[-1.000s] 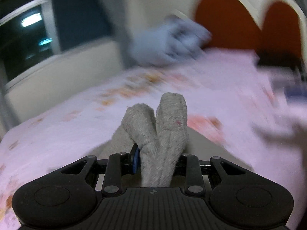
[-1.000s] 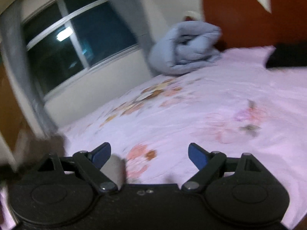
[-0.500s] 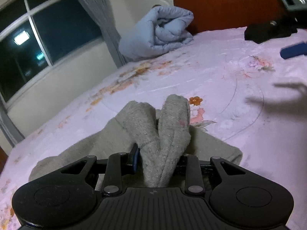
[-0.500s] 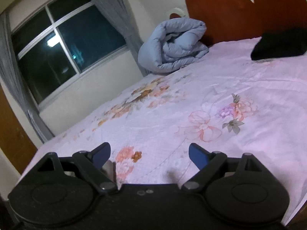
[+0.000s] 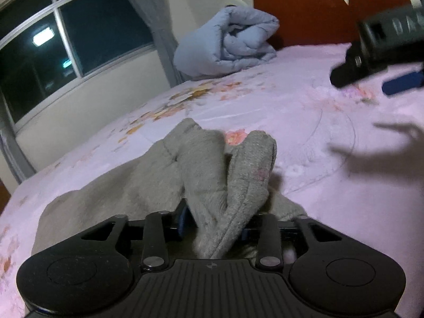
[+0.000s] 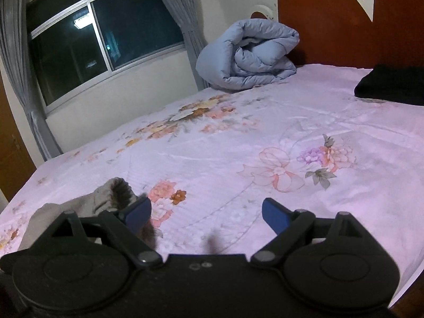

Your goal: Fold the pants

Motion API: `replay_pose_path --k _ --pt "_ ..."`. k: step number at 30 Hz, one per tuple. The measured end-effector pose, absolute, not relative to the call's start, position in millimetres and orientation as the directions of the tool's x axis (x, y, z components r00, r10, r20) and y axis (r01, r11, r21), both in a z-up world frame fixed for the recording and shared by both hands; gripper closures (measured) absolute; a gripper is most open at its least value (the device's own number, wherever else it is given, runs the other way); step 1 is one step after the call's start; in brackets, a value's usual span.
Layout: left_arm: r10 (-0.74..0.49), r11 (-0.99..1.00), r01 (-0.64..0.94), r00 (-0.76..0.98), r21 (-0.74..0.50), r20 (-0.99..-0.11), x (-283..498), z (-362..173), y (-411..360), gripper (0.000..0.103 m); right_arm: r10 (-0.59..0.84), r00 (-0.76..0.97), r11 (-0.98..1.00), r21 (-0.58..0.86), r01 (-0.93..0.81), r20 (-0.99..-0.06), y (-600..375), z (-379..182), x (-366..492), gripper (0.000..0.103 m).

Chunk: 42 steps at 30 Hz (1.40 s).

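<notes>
The grey pants [image 5: 148,182] lie bunched on the pink flowered bed sheet [image 5: 304,106]. My left gripper [image 5: 216,228] is shut on a doubled fold of the pants, which sticks up between its fingers. In the right wrist view the pants [image 6: 106,193] show at the lower left, just behind the left blue fingertip. My right gripper [image 6: 206,212] is open and empty above the sheet [image 6: 238,137]. It also shows in the left wrist view [image 5: 381,50] at the upper right, blurred, casting a shadow on the sheet.
A rolled light-blue duvet [image 6: 249,55] lies at the head of the bed by the red-brown headboard [image 6: 344,26]. A black garment [image 6: 392,84] lies at the far right. A window [image 6: 100,42] with grey curtains is on the left wall.
My left gripper has stayed shut on the pants and lowered them, so more grey cloth spreads on the sheet. My right gripper has stayed open and moved close beside the pants.
</notes>
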<state>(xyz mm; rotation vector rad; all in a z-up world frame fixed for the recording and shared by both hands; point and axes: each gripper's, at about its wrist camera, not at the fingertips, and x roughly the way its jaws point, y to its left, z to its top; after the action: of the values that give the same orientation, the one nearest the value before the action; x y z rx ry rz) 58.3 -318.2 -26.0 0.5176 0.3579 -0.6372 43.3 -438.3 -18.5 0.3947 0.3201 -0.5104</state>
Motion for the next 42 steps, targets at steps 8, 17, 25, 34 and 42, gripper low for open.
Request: replay_pose_path --k 8,17,25,34,42 --pt "-0.556 0.661 0.671 0.738 0.335 -0.382 35.4 5.5 -288.8 0.004 -0.391 0.838 0.806 0.298 0.511 -0.38 -440.1 -17.1 41.1 0.019" --pt "-0.393 0.917 0.375 0.787 -0.136 -0.477 138.9 33.0 -124.6 0.004 -0.211 0.91 0.892 0.31 0.329 -0.357 -410.6 -14.4 87.5 0.019" --pt "-0.381 0.905 0.166 0.725 -0.392 -0.574 175.4 -13.7 -49.5 0.004 -0.252 0.842 0.942 0.079 0.326 -0.477 -368.8 -20.6 154.8 0.022" --pt "-0.481 0.842 0.177 0.672 -0.509 -0.562 175.5 -50.0 -31.3 0.004 -0.255 0.817 0.844 0.293 0.448 -0.517 -409.0 -30.2 116.1 0.021" --pt "-0.621 0.735 0.196 0.578 -0.65 -0.529 202.7 -56.3 -55.9 0.004 0.038 0.865 0.688 0.641 0.341 -0.501 -453.7 -57.0 119.6 0.025"
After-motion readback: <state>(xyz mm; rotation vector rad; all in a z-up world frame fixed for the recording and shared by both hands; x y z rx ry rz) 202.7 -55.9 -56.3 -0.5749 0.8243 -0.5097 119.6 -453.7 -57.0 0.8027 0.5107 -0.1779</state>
